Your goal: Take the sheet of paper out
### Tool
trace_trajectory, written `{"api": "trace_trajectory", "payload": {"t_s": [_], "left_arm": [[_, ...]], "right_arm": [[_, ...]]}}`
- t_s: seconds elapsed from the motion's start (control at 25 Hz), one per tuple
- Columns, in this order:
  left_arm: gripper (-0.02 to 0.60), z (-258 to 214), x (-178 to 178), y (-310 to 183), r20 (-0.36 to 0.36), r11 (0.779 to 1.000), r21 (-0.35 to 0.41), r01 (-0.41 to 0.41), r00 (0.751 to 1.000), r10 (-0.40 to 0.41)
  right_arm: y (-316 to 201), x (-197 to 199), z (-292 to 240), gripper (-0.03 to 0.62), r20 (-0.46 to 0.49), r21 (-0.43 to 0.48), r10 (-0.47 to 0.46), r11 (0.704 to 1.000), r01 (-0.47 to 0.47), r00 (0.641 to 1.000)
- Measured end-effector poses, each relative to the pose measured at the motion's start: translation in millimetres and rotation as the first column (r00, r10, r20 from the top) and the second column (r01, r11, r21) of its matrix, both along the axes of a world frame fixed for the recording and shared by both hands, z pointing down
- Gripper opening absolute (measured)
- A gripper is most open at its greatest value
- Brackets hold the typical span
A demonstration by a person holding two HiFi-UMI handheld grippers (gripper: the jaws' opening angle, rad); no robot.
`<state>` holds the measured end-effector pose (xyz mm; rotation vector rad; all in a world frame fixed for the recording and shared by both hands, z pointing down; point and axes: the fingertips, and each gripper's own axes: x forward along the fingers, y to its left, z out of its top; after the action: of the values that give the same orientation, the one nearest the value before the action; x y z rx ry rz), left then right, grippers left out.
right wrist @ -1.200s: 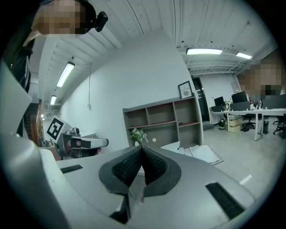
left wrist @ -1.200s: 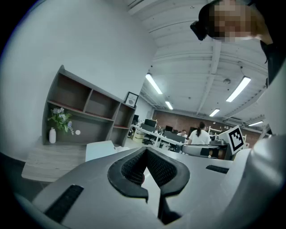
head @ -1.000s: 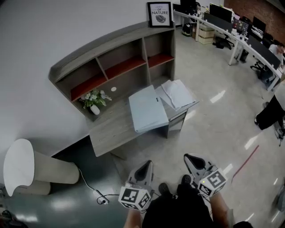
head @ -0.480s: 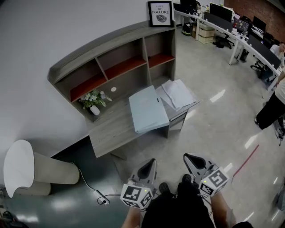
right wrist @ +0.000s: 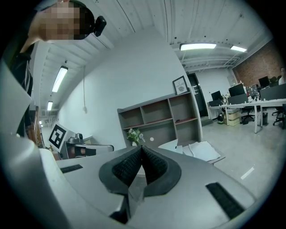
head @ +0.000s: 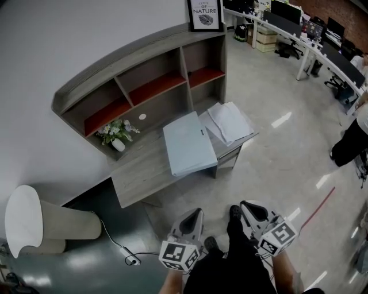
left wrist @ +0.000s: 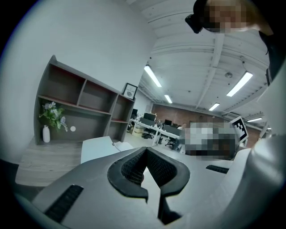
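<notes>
A pale blue folder lies shut on the wooden desk, and beside it on the right rests a stack of white paper sheets. The same folder and the same sheets show small and far beyond the jaws in the two gripper views. My left gripper and right gripper are held low in front of the person's body, well short of the desk. Both are shut with nothing between their jaws.
A shelf unit with red-lined compartments stands behind the desk, with a framed print on top and a white vase of flowers below. A white round stool and a cable lie at left. Office desks fill the far right.
The head view has shifted slightly toward the desk; both grippers have edged forward with it. The person's foot has stepped ahead between them. Both jaws stayed shut.
</notes>
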<state>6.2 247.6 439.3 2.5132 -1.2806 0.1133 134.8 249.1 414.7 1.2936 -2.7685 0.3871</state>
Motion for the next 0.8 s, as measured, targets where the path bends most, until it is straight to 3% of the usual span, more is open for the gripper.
{"api": "trace_trajectory", "payload": {"t_s": [0.52,0.8], "left_arm": [[0.012,0,58,-105,0.074,0.996,0.005,0.094,0.993,-0.094],[0.012,11,88,-143,0.129,0.98,-0.007,0.199,0.972,-0.197]], "right_arm": [[-123,49,-10,0.011,-0.007,0.039,-0.112,0.993,0.112,0.994],[-167,70,-1,0.011,-0.015,0.028,-0.205,0.978,0.205,0.979]]}}
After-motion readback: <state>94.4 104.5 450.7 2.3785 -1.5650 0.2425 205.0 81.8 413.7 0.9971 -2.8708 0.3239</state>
